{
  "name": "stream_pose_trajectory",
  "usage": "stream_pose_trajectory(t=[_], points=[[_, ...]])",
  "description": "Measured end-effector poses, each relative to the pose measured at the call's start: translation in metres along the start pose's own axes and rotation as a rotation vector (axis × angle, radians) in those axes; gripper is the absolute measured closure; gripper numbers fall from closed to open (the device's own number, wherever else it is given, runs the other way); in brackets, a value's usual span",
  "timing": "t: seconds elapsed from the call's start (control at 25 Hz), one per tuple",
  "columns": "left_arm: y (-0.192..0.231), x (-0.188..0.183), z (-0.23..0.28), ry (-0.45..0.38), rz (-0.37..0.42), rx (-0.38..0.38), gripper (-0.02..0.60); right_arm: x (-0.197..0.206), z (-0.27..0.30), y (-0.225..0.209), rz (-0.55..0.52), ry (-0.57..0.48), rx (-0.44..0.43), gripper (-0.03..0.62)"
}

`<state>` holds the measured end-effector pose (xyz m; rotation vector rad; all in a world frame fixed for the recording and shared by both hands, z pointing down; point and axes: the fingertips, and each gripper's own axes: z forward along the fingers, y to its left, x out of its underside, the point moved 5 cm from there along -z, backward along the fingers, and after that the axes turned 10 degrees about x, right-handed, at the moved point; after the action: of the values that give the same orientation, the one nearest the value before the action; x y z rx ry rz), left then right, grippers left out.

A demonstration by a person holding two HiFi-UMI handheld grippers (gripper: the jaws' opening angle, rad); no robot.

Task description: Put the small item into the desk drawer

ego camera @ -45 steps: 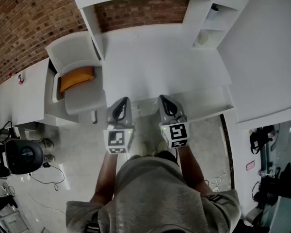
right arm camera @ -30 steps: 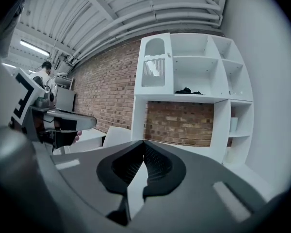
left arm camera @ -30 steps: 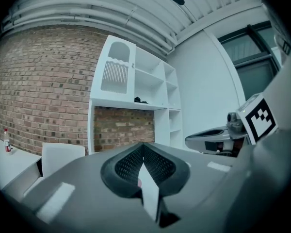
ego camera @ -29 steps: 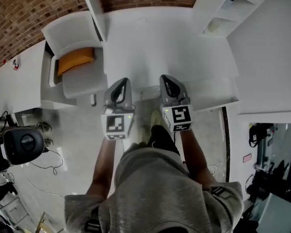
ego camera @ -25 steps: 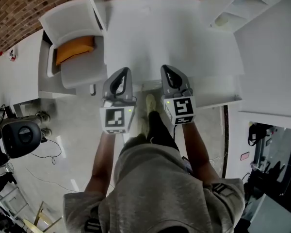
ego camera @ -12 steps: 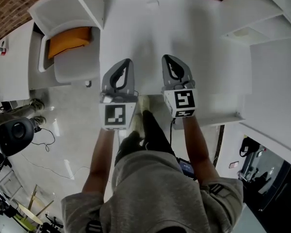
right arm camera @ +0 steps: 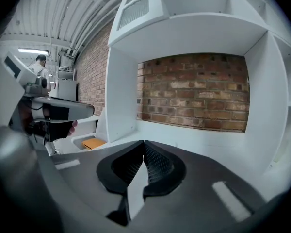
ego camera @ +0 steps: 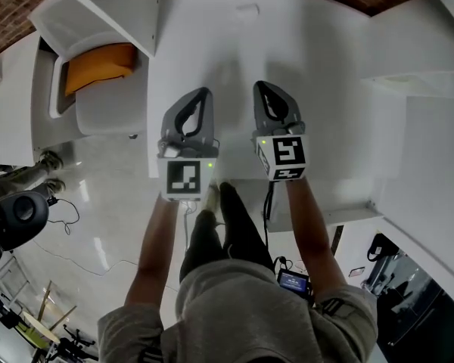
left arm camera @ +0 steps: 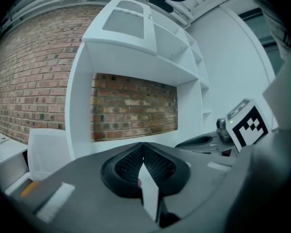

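Both grippers hover side by side over the white desk [ego camera: 325, 66], near its front edge. My left gripper [ego camera: 203, 91] is shut, its tips meeting with nothing between them [left arm camera: 143, 144]. The right gripper [ego camera: 259, 85] is shut and empty too [right arm camera: 144, 142]. A faint small pale shape [ego camera: 247, 10] lies on the desk far ahead of the right gripper; I cannot tell what it is. A white panel [ego camera: 348, 212] juts out from under the desk's front edge at the right and may be the drawer.
A white chair with an orange cushion [ego camera: 98, 63] stands left of the desk, behind a white upright side panel [ego camera: 129, 10]. White shelving [right arm camera: 194, 28] with a brick back wall [right arm camera: 194, 103] rises over the desk. A black stool [ego camera: 15, 218] stands on the floor at the left.
The person has stepped up to the desk, and both grippers have moved forward from over the floor and front edge to over the desk top. Both stay shut.
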<state>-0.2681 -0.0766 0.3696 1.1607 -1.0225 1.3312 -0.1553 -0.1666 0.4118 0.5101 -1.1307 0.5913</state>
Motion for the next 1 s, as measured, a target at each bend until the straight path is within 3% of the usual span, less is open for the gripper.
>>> stream_pose_trajectory(t=[0.52, 1.0], points=[[0.031, 0.046, 0.069, -0.016, 0.03, 0.01, 0.569, 0.037, 0.079, -0.023, 0.024, 0.002, 0.013, 0.589], [0.053, 0.069, 0.117, -0.055, 0.069, 0.022, 0.569, 0.042, 0.144, -0.04, 0.022, -0.027, 0.031, 0.585]])
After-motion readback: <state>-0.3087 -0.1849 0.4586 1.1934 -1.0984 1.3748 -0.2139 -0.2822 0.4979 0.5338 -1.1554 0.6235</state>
